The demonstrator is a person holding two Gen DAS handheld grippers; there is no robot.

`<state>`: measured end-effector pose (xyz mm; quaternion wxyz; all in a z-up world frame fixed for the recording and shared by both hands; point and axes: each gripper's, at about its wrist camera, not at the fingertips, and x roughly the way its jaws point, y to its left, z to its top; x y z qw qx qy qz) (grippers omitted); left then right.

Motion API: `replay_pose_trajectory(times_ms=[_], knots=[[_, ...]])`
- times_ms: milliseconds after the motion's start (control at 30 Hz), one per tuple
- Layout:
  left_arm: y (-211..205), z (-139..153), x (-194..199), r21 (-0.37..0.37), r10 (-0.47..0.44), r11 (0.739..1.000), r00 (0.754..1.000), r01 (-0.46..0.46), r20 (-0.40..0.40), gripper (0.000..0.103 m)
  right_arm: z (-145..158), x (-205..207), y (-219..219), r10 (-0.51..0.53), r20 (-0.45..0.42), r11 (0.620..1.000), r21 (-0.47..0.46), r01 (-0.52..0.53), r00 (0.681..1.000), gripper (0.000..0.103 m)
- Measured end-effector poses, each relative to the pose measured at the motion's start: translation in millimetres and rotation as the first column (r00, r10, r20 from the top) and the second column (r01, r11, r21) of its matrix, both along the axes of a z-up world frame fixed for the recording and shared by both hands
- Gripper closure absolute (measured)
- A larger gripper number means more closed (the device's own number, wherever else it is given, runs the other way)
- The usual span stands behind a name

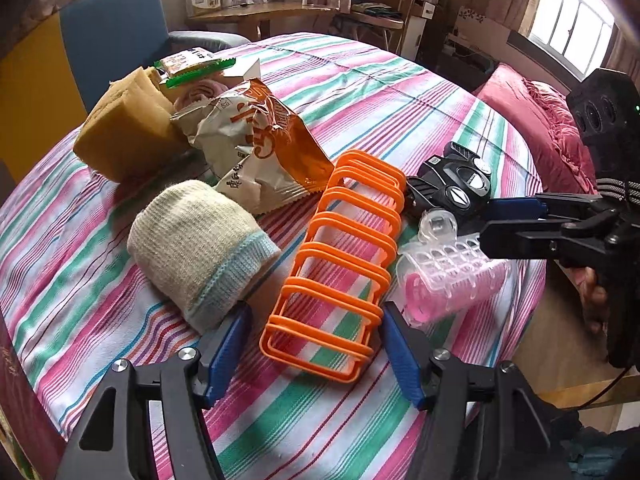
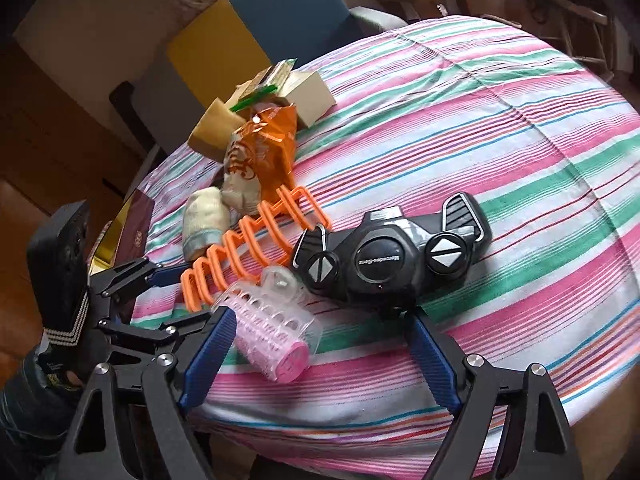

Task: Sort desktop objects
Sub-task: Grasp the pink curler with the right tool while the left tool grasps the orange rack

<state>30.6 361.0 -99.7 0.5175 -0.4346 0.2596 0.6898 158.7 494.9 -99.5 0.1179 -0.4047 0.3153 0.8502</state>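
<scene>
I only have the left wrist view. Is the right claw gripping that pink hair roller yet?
Observer: No. The right claw is open. The hair roller lies by its left finger, and the pads are not pressing it.
Operator: What sits ahead of that claw?
Observer: The black controller, flat on the striped cloth, with two round arrow buttons on top.
Operator: Anything behind the snack bag?
Observer: A white box stands just behind the snack bag.
</scene>
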Motion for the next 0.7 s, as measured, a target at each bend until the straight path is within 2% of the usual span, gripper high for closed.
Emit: replay_pose_trajectory(times_ms=[67, 233, 400, 500, 700], knots=[[-3, 1, -4, 0.009, 0.036, 0.999, 0.999, -0.036, 0.022, 0.043, -1, -2, 8, -0.031, -0.002, 0.999, 0.013, 0.031, 1.000, 0.018], [-17, 4, -5, 0.000, 0.099, 0.995, 0.993, -0.100, 0.062, 0.044, -2, -13, 20, -0.058, -0.001, 0.997, 0.054, 0.058, 0.998, 0.018], [-50, 7, -2, -0.014, 0.174, 0.985, 0.980, -0.174, 0.097, 0.044, -1, -15, 25, -0.056, -0.009, 0.998, 0.039, 0.056, 0.998, 0.018], [-77, 8, -5, -0.024, 0.237, 0.972, 0.967, -0.236, 0.097, 0.044, 0, -9, 20, -0.032, -0.006, 0.999, 0.021, 0.032, 0.999, 0.017], [-124, 9, -5, -0.022, 0.323, 0.946, 0.941, -0.323, 0.104, 0.043, 0, 2, -11, 0.089, -0.017, 0.995, -0.032, -0.090, 0.996, 0.017]])
